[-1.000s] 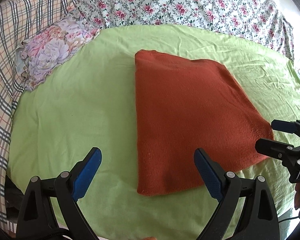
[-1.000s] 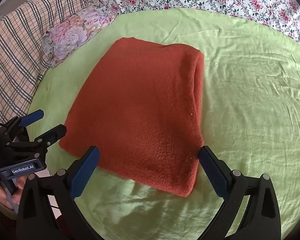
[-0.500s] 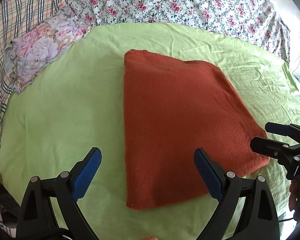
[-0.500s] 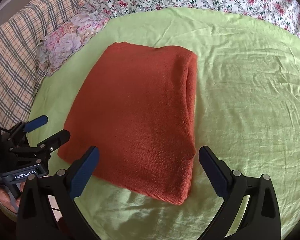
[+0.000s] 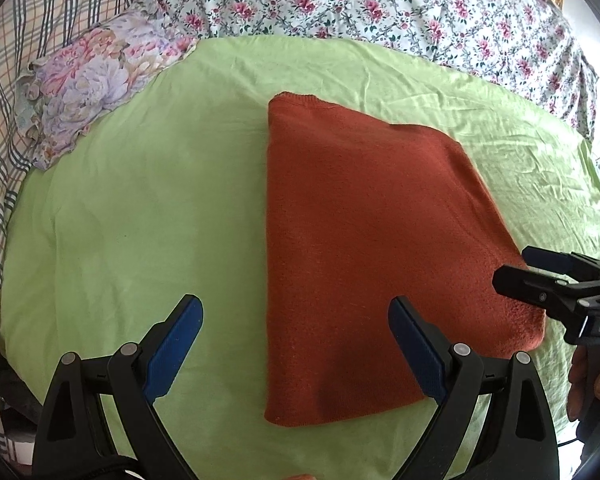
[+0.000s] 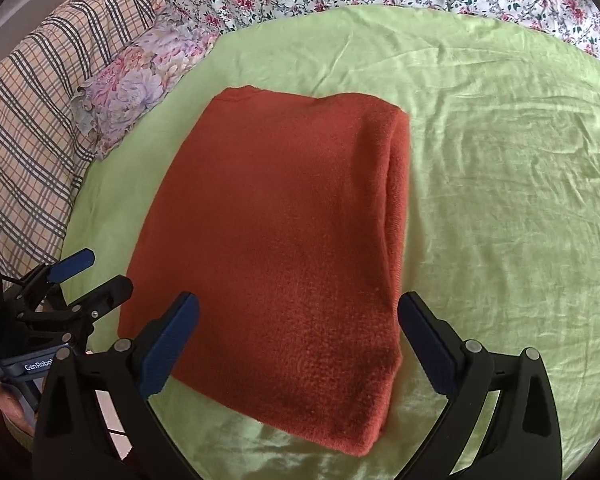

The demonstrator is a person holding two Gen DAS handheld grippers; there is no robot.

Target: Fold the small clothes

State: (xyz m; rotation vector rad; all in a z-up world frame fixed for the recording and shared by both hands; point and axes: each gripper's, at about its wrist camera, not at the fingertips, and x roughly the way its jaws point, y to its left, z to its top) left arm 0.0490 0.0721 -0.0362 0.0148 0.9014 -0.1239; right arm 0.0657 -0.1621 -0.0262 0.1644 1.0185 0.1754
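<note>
Rust-orange knit garment (image 5: 372, 256), folded into a thick, roughly rectangular pad, several layers deep. A rounded fold runs down its right edge in the right wrist view (image 6: 396, 208); a ribbed hem or neckband shows at the far corner. Surface fuzzy, flat on top, no sleeves hanging out. It lies near the middle of a light green sheet (image 5: 140, 208), which is creased, more so to the right.

Left gripper (image 5: 296, 344): jaws spread wide, blue pads apart, holding nothing; it hangs over the garment's near left edge, one pad over bare sheet, the other over the cloth. Right gripper (image 6: 300, 336): also spread wide and empty, straddling the garment's near right corner. Each gripper appears at the edge of the other's view, jaws parted, beside the garment's near corners. Contact with the cloth cannot be told.

Beyond the sheet: a floral pillow (image 5: 88, 88) at far left, a rose-print cover (image 5: 380, 4) along the back, a plaid cover (image 6: 32, 120) on the left. No containers.
</note>
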